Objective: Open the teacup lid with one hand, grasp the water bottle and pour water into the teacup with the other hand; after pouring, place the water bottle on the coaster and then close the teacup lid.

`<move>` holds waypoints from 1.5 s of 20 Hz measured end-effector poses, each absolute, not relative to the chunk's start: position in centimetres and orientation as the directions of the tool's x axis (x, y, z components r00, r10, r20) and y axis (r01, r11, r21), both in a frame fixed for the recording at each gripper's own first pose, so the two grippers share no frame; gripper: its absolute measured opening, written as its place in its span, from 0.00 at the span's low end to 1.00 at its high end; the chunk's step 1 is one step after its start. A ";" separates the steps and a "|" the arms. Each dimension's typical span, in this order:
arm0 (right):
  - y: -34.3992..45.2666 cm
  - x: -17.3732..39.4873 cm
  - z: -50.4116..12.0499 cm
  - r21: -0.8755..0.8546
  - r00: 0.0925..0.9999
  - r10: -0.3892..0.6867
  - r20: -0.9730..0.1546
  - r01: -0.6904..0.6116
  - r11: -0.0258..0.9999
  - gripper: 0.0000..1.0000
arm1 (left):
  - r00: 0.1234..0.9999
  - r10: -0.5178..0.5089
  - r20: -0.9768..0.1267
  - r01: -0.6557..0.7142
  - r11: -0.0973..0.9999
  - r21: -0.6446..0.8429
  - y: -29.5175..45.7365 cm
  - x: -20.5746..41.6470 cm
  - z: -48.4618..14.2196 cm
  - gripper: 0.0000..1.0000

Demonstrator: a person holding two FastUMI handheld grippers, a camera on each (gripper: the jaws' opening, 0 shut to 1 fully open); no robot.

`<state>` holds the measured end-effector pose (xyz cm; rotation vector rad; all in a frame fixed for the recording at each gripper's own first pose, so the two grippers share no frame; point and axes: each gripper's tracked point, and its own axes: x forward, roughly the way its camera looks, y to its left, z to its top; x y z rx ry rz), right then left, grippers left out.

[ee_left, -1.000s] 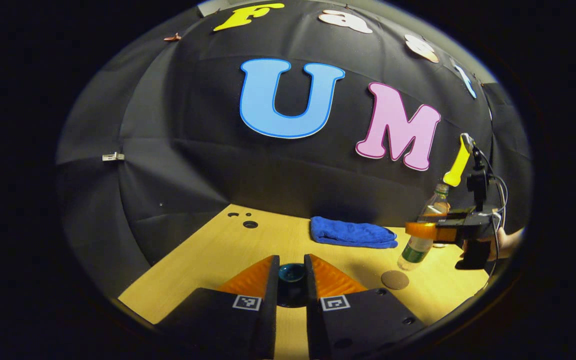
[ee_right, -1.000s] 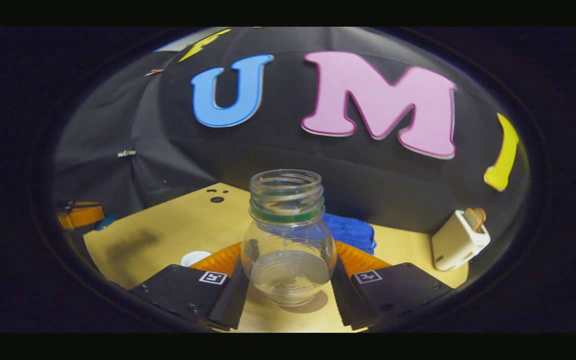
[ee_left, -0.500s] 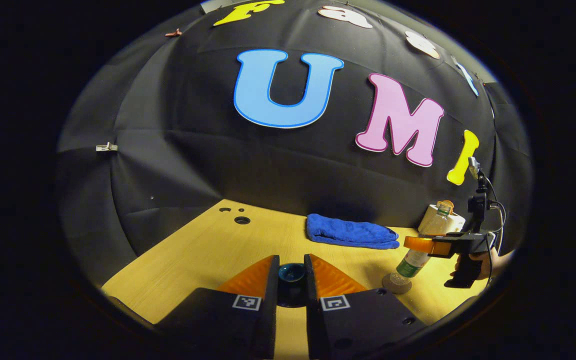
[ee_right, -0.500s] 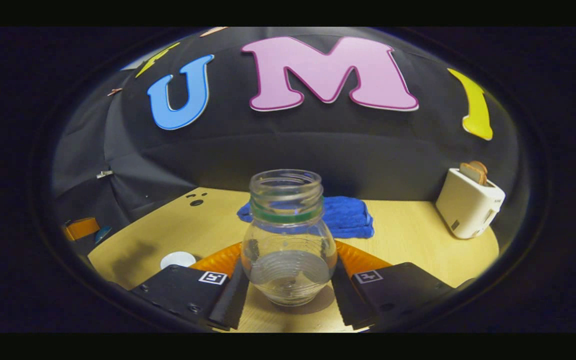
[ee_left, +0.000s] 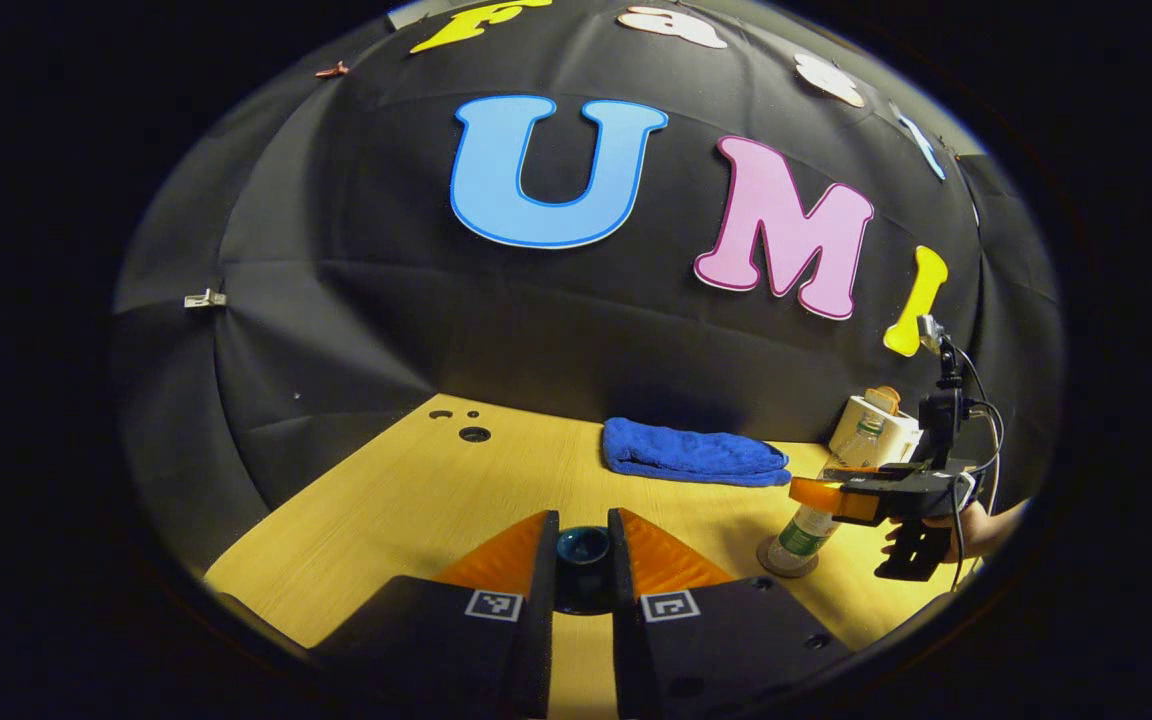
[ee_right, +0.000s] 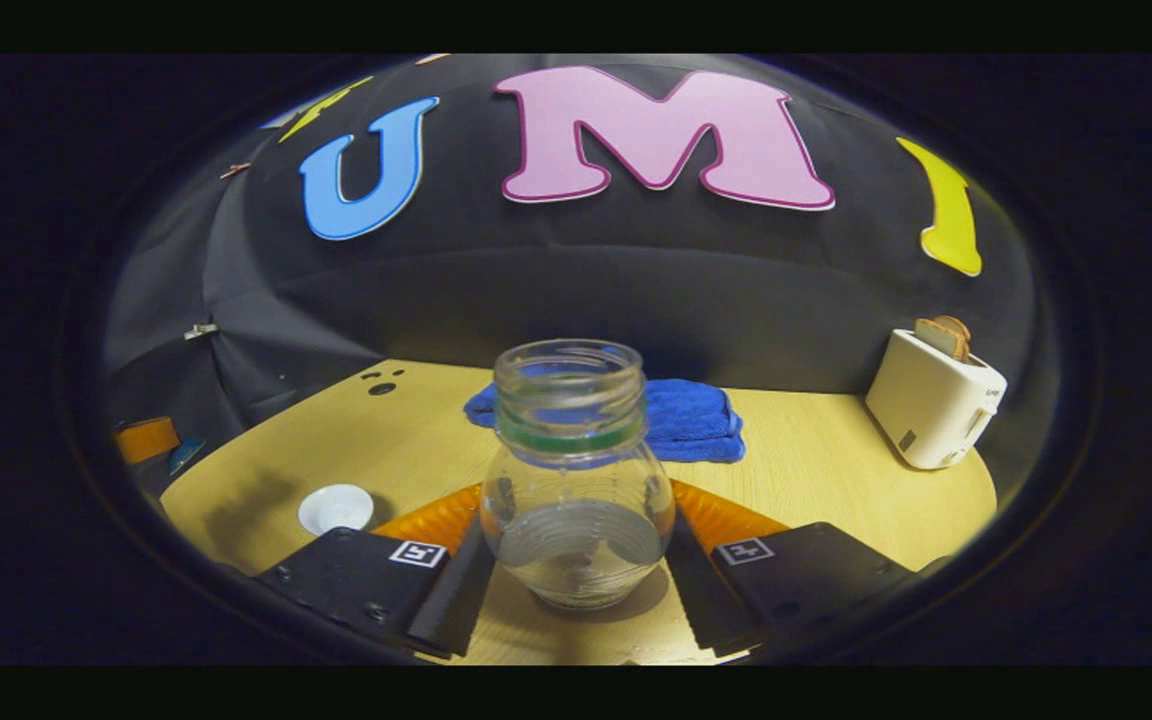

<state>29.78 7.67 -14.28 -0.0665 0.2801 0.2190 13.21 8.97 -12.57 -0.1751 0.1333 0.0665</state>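
My right gripper (ee_right: 576, 585) clamps the bottle (ee_right: 572, 480) on the coaster (ee_left: 784, 566), my left (ee_left: 583, 560) pinches the lid (ee_left: 583, 546); releasing crookedly could tip the uncapped bottle.

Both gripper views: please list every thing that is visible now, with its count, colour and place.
Clear plastic water bottle: 1, clear with green neck ring, uncapped, between the right fingers, standing on the coaster.
Round brown coaster: 1, brown, under the bottle.
Dark teal teacup lid: 1, between the left fingers.
White teacup: 1, open, table's left side in the right gripper view.
Blue folded towel: 1, near the back wall.
White toaster: 1, holds toast, far right.
Wooden table: 1, light yellow.
Left gripper: 1, orange and black fingers.
Right gripper: 1, same colours.
Hand: 1, holding the right gripper.
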 end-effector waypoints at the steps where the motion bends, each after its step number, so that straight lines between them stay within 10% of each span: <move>1: 7.4 29.6 -14.3 -0.050 0.939 0.198 -0.283 -0.220 0.974 0.87 | 0.989 0.052 -0.137 -0.074 0.983 -0.166 8.8 13.2 -12.5 0.29; 4: 7.3 29.2 -14.3 -0.045 0.939 0.197 -0.284 -0.218 0.975 1.00 | 0.990 0.040 -0.135 -0.061 0.986 -0.156 8.0 13.1 -11.8 0.29; 30: 4.3 18.1 -16.1 -0.110 0.917 0.245 -0.314 -0.292 0.950 0.99 | 0.986 -0.043 -0.160 0.045 0.999 0.009 1.3 23.6 -21.1 0.26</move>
